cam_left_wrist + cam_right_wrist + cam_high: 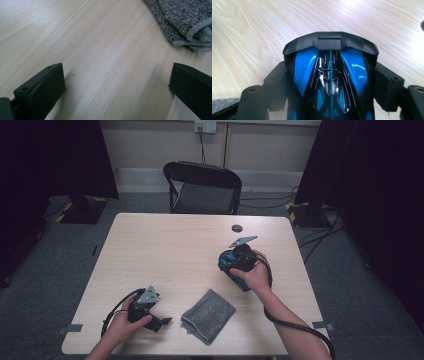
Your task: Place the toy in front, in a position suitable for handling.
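My right gripper (235, 263) is held above the right half of the table, shut on a glossy blue and black toy car (228, 258). In the right gripper view the toy car (329, 75) sits between my right gripper's (330, 86) jaws, which press on both of its sides, and its black spoiler end points away from the camera. My left gripper (161, 322) rests low near the table's front left edge. In the left gripper view my left gripper (117, 85) is open, with only bare wood between its jaws.
A folded grey cloth (208, 315) lies near the front edge between the two hands, and its corner (185, 22) shows just beyond the left jaws. A small dark disc (236, 228) lies at the far side of the table (165, 245). A black chair (202, 187) stands behind the table.
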Tool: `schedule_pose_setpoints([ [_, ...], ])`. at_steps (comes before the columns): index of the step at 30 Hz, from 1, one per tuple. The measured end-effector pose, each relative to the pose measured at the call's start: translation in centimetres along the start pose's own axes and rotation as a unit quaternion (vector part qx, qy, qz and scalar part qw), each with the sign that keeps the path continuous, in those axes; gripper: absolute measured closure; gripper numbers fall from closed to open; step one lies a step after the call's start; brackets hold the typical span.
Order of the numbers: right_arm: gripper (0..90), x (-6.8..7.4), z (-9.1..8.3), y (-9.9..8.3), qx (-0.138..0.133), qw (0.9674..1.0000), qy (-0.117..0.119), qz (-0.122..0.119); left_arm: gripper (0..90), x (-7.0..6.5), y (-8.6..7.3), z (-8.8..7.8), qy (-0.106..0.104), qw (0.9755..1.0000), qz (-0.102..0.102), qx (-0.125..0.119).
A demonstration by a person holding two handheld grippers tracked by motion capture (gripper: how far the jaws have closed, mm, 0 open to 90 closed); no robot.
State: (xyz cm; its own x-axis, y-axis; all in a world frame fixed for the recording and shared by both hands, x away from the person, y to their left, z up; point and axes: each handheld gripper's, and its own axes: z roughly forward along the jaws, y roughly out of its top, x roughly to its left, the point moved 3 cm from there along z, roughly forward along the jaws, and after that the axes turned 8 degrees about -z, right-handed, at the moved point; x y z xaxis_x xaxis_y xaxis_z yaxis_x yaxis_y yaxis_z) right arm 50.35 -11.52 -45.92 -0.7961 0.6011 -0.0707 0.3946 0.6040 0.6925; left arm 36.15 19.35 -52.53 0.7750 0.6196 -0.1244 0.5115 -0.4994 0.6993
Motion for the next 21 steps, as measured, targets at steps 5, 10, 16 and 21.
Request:
schedule_pose_setpoints([
  [5,25.8,0.6,1.9,0.9,0.013,0.9998,0.007,-0.014,0.0,0.0,0.0,0.0,0.000,1.0000,-0.001,0.000],
  [10,25.8,1.4,3.7,2.0,0.026,0.9991,0.010,-0.031,0.0,0.0,0.0,0.0,0.000,1.0000,-0.001,0.000],
  [16,25.8,1.6,5.5,2.8,0.036,0.9983,0.017,-0.041,0.0,0.0,0.0,0.0,0.000,1.0000,-0.001,0.000],
  [21,25.8,1.8,6.8,3.0,0.040,0.9974,0.028,-0.053,0.0,0.0,0.0,0.0,0.000,1.0000,0.000,0.000],
])
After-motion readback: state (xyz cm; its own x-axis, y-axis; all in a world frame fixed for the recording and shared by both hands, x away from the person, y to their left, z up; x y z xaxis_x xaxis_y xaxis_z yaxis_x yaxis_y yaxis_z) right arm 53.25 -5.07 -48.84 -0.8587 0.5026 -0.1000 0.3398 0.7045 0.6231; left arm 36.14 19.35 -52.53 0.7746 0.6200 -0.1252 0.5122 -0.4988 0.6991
